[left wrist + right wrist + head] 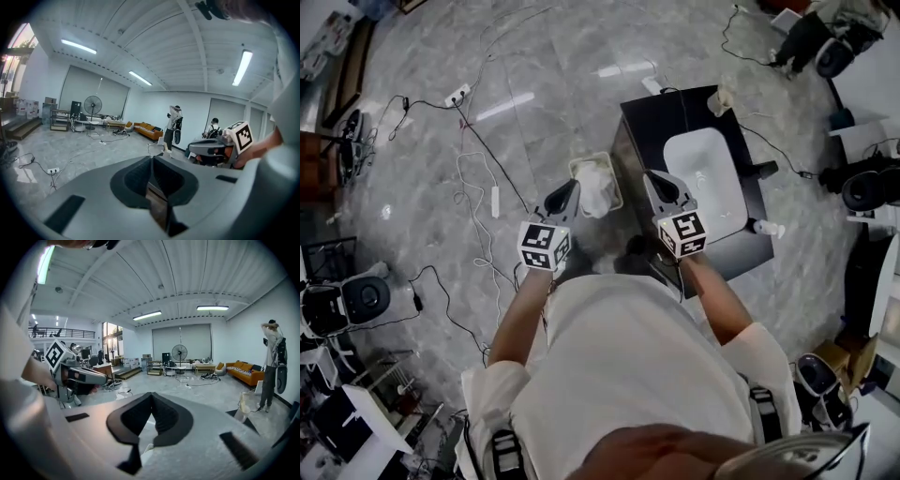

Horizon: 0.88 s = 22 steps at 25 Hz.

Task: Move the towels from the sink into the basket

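Towels (pixel 598 190) lie in the basket (pixel 590 158) beside the sink (pixel 703 178); left gripper (pixel 571 189) and right gripper (pixel 657 179) hover nearby, both clenched empty.

At the centre of the head view, the grey two-jaw left gripper (pixel 570 190) and the matching grey right gripper (pixel 654 180) point up the frame, side by side but apart. Both have their jaws pressed together with nothing between them. The bare left forearm (pixel 523 319) and right forearm (pixel 719 298) reach forward.
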### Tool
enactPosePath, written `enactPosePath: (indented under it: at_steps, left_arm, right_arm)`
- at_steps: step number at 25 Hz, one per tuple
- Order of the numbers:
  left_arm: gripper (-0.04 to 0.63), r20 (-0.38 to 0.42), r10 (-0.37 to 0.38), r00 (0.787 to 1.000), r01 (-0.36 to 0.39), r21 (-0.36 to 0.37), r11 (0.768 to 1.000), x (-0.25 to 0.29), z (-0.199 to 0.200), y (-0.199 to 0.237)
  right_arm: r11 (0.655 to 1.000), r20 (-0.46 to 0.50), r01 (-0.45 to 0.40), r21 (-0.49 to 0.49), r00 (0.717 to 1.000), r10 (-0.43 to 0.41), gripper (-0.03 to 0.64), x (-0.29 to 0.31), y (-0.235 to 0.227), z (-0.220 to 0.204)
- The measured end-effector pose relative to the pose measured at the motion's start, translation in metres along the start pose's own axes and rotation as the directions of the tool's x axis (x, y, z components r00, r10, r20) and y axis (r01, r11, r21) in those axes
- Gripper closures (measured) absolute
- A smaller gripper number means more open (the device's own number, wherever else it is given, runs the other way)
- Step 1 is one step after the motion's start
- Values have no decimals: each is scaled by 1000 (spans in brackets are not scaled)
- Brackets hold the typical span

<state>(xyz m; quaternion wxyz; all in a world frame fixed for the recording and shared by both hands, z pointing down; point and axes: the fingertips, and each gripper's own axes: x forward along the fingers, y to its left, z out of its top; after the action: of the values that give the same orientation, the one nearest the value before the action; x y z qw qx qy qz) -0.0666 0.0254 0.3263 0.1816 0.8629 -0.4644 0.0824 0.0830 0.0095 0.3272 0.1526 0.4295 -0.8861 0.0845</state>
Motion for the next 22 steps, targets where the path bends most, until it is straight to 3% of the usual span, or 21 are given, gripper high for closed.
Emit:
enactPosePath:
  at_steps: [9,22]
  left_arm:
    - [578,87,-9,996,3,70,998,-29,64,-19]
    - [578,122,-6,993,-4,82,997,-29,83,-21]
  right_arm:
    - [998,102,49,-39,994,-45,620,-60,-15,64]
    - [995,127,93,-40,988,-87,621,-79,-26,68]
